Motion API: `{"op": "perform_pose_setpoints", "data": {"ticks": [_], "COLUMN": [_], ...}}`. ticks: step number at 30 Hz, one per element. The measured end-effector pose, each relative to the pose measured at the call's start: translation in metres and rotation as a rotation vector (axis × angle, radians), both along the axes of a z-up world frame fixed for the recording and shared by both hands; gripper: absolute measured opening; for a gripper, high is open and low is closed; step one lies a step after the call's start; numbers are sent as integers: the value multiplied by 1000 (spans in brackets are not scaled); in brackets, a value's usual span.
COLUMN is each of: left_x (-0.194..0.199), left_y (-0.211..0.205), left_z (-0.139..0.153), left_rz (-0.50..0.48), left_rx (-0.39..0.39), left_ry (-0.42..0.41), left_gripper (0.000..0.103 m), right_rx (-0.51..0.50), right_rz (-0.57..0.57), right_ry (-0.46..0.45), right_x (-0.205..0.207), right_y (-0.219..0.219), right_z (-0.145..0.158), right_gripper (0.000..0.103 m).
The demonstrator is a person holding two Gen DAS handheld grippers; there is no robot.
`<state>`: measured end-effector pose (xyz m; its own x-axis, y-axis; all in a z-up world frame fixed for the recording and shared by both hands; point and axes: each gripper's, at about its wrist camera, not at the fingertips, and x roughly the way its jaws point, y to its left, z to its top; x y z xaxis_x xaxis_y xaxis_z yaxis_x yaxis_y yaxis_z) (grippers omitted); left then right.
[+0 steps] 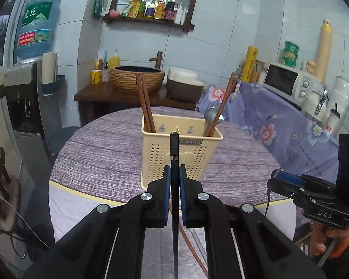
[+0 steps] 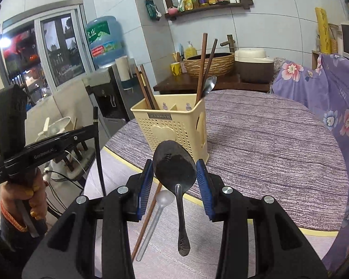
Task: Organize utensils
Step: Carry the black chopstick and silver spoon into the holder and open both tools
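A cream perforated utensil holder [image 1: 181, 148] stands on the round purple table, and shows in the right wrist view [image 2: 172, 127] too. It holds brown chopsticks [image 1: 145, 102] on its left side and chopsticks with a metal spoon [image 1: 213, 115] on its right. My left gripper [image 1: 174, 174] is shut on a black chopstick [image 1: 174, 153], held upright in front of the holder. My right gripper [image 2: 174, 172] is shut on a metal spoon [image 2: 174, 167] by its bowl, handle hanging down. On the table below lie a brown chopstick [image 2: 146, 220] and a clear plastic spoon [image 2: 161, 200].
A table [image 2: 267, 139] with a yellow rim carries the holder. A bench draped in floral cloth [image 1: 279, 121] with a microwave [image 1: 288, 81] is to the right. Behind stand a woven basin [image 1: 137, 76] on a wooden stand and a water dispenser [image 1: 28, 93].
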<state>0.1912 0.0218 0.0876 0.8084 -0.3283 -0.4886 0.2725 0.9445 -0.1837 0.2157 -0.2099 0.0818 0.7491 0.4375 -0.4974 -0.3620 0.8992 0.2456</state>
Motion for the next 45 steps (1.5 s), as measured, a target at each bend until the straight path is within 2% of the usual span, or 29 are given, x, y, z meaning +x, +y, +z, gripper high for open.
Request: {"op": "perform_pose_setpoints", "data": {"ticks": [9, 14, 17, 21, 24, 28, 32, 37, 45], "left_x": [-2, -6, -4, 5, 18, 48, 75, 96, 96], "left_y": [6, 9, 10, 12, 8, 4, 0, -3, -11], "left_z": [-3, 15, 41, 98, 137, 160, 150, 107, 42], "left_rz": [15, 13, 12, -6, 19, 70, 118, 142, 108], "left_rx": [-18, -18, -19, -39, -39, -48, -42, -23, -17], "left_ry": [-23, -66, -120, -218, -298, -349, -351, -290, -178], "left_gripper": [8, 8, 8, 8, 8, 8, 8, 8, 8], "right_rx": [17, 43, 53, 43, 38, 4, -36, -70, -159], "right_rz": [12, 39, 50, 60, 39, -6, -35, -66, -70], "right_ry": [-1, -74, -149, -273, -332, -392, -382, -319, -280], "right_x": [-1, 4, 16, 37, 57, 84, 108, 124, 113], "right_y": [6, 15, 25, 44, 57, 72, 81, 82, 89], "right_z": [-2, 16, 40, 83, 109, 121, 107, 65, 12], "right_gripper": [38, 38, 38, 38, 38, 38, 38, 38, 38]}}
